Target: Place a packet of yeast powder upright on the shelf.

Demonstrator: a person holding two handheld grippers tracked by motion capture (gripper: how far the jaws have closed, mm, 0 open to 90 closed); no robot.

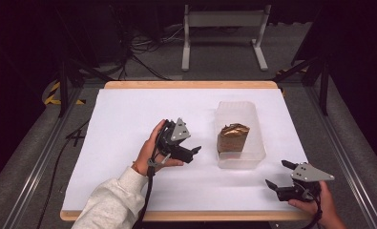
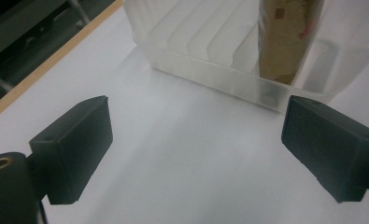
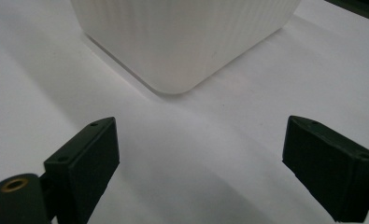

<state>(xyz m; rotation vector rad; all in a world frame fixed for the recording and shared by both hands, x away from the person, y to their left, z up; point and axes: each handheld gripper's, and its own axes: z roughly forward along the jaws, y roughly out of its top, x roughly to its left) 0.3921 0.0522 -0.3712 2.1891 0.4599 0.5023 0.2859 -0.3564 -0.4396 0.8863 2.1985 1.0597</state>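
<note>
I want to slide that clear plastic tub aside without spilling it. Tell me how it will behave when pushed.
The clear plastic tub looks thin-walled and light, so it would probably slide easily on the smooth white table cover. Its walls may flex under a push high up. The brown packet stands upright inside and seems apt to topple if the tub jerks.

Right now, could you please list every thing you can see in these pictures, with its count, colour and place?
Table: one, white top with wooden edge, centre.
Plastic bin: one, clear, on the table right of centre.
Brown bag: one, brown, crumpled top, standing inside the plastic bin.
Metal stand: one, grey, on the floor behind the table.
Cables: several, black, on the floor at the back left.
Left gripper: one, black, jaws open, nothing between them, beside the bin.
Right gripper: one, black, jaws open, nothing between them, near the table's front right corner.
</note>
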